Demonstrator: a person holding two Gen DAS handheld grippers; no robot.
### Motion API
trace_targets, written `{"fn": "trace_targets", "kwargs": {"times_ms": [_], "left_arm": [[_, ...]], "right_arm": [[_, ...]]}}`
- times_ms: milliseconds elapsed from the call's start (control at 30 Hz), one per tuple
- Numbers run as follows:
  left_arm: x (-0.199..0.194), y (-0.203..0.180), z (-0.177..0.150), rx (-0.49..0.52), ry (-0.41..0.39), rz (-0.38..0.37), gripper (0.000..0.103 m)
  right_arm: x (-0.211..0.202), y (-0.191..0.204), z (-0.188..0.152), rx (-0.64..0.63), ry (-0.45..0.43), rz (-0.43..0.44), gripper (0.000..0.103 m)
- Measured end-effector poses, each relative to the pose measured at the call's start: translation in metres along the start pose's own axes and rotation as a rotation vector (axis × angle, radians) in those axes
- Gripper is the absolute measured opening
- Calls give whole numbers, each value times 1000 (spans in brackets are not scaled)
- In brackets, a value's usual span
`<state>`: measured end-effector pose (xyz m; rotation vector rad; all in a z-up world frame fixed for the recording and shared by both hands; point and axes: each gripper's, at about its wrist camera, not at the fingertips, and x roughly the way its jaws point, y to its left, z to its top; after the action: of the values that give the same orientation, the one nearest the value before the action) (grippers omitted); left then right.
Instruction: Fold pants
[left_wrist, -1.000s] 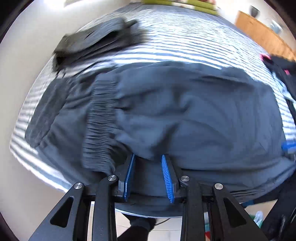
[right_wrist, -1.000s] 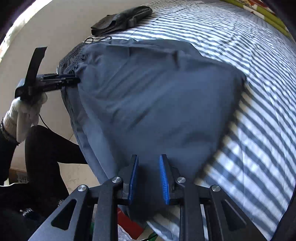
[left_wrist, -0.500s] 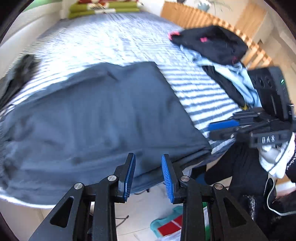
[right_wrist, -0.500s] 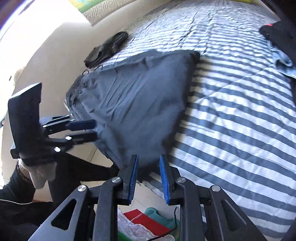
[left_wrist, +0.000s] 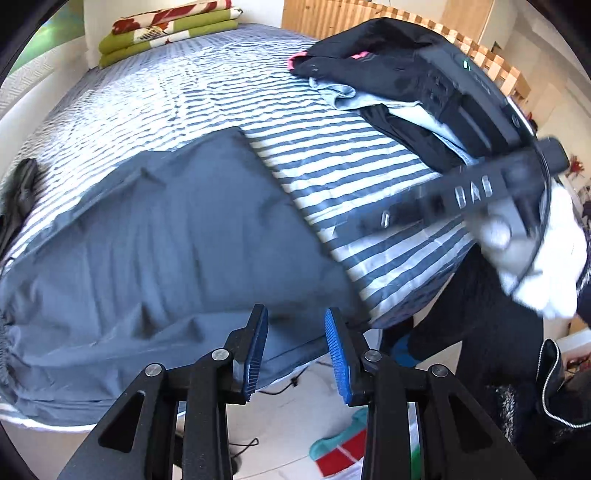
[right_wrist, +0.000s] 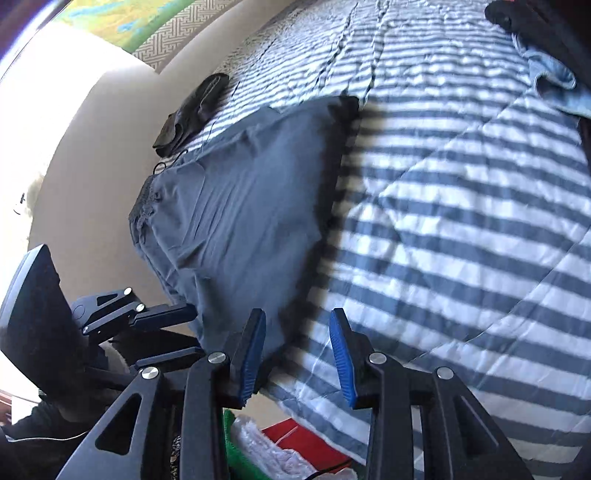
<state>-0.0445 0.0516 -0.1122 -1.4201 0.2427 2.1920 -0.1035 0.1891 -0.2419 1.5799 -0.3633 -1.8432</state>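
Both grippers hover at the bed's near edge, jaws opening and holding nothing: the left gripper (left_wrist: 295, 350) over the grey pants' (left_wrist: 166, 240) hanging edge, the right gripper (right_wrist: 297, 354) over their corner on the striped duvet (right_wrist: 461, 240). The overhanging fabric could slide floorwards if pinched shallowly.

You are seeing one readable marking only: the raised letters "DAS" on the black side bar of the right gripper (left_wrist: 476, 192), which is crossing the right side of the left wrist view, blurred by motion. To the left of those letters on the same bar, a small pale mark is showing, too smeared to read. In the right wrist view, nothing is showing any text, label or number you can read.
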Motion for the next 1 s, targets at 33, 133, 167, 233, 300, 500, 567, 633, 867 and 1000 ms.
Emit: {"fn": "trace_targets", "kwargs": {"times_ms": [33, 133, 167, 233, 300, 500, 567, 633, 867, 1000], "left_arm": [[5, -2, 0, 2, 10, 1, 35], [8, -10, -4, 16, 23, 4, 35], [8, -12, -5, 18, 20, 2, 35], [6, -15, -6, 22, 13, 5, 39], [2, -18, -7, 22, 1, -6, 51], [-8, -38, -11, 94, -38, 41, 65], [-4, -42, -8, 100, -53, 62, 65], [-3, -42, -5, 100, -85, 105, 65], [3, -21, 2, 23, -84, 152, 8], [-16, -16, 1, 16, -109, 116, 7]], "right_arm": [[5, 0, -4, 8, 14, 10, 33], [18, 1, -12, 25, 45, 28, 33], [19, 4, -14, 22, 37, 37, 33], [23, 8, -14, 27, 58, 82, 29], [24, 12, -15, 48, 77, 136, 7], [14, 25, 1, 113, 45, 225, 5], [11, 28, 4, 132, 44, 255, 5], [10, 31, 6, 139, 49, 267, 5], [2, 25, 9, 155, 29, 297, 7], [-19, 2, 28, 181, -78, 234, 42]]}}
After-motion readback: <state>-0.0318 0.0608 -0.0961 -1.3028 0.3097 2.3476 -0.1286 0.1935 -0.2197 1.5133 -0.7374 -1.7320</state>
